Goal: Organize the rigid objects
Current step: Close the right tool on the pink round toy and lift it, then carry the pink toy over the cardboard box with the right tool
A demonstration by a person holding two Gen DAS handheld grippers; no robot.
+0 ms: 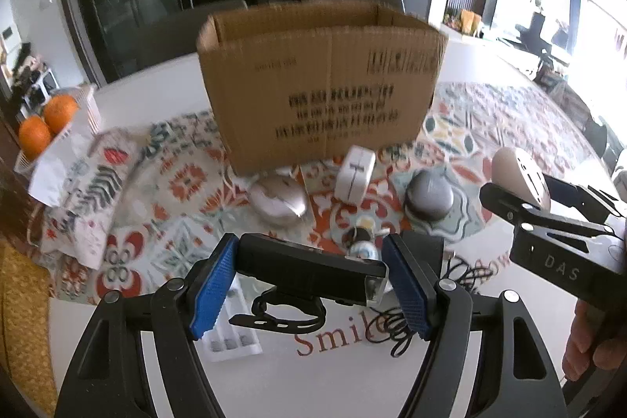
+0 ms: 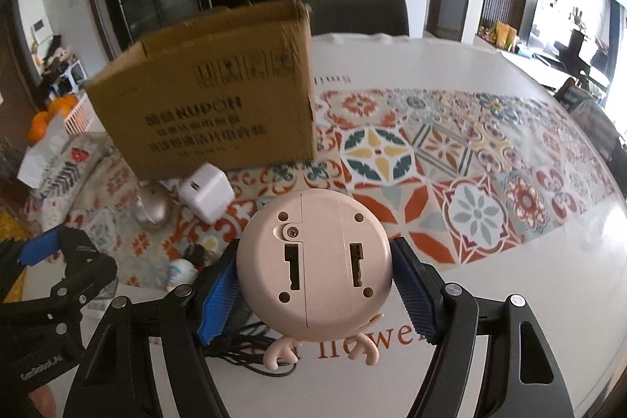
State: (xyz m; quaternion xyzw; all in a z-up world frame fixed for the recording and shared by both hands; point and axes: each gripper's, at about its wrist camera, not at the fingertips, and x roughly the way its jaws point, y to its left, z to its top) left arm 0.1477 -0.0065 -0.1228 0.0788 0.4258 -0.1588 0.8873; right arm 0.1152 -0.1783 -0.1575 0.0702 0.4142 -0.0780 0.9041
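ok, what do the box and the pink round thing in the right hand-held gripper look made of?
Box: brown corrugated cardboard, matte; fluted top edge and printed black text show.
Pink round thing: likely moulded plastic, smooth satin; seam lines, a screw and keyhole slots on its back.

Both wrist cameras are looking forward, low and close over the patterned table (image 1: 490,112), facing the cardboard box (image 1: 321,81); the left one is sitting, seemingly, further left, sharing the box and white charger (image 2: 207,191).

Black light (image 1: 309,267) and pink round clock (image 2: 313,263), both aloft before open cardboard box (image 1: 321,81).
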